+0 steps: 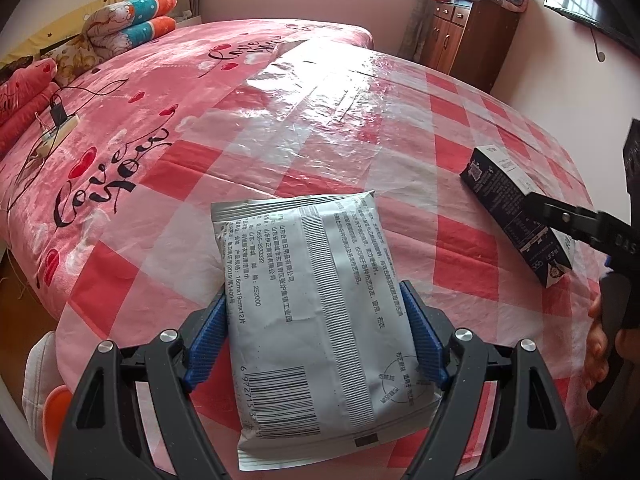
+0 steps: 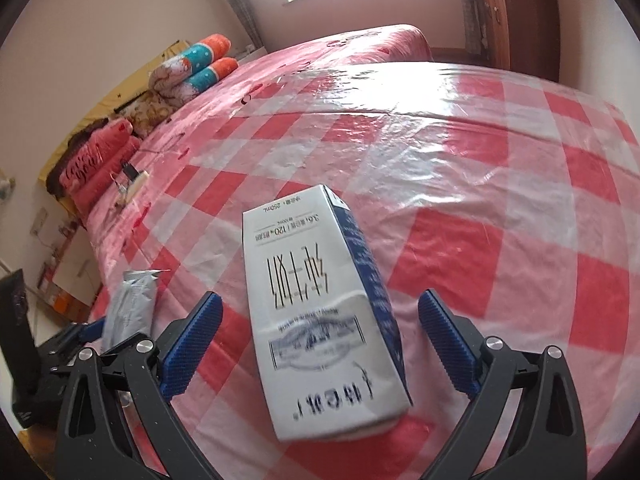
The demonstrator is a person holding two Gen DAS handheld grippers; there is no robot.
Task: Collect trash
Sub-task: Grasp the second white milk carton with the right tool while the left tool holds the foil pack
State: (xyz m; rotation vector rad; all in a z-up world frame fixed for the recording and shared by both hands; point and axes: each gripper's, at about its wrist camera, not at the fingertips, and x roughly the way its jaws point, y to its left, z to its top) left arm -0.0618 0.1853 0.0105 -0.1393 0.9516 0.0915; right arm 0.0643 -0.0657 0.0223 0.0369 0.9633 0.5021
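Note:
A silver-grey wet-wipe packet with black print and a barcode lies on the checked cover. My left gripper is shut on it, its blue pads pressing against both long sides. The same packet shows at the lower left of the right wrist view. A white and dark blue milk carton lies on the cover between the fingers of my right gripper, which stands open with a gap on each side. In the left wrist view the carton is at the right, with a black finger over it.
A red-and-white checked plastic sheet covers the near part of a pink bed. A power strip with cables and rolled quilts lie at the left. A wooden cabinet stands behind. A hand shows at the right edge.

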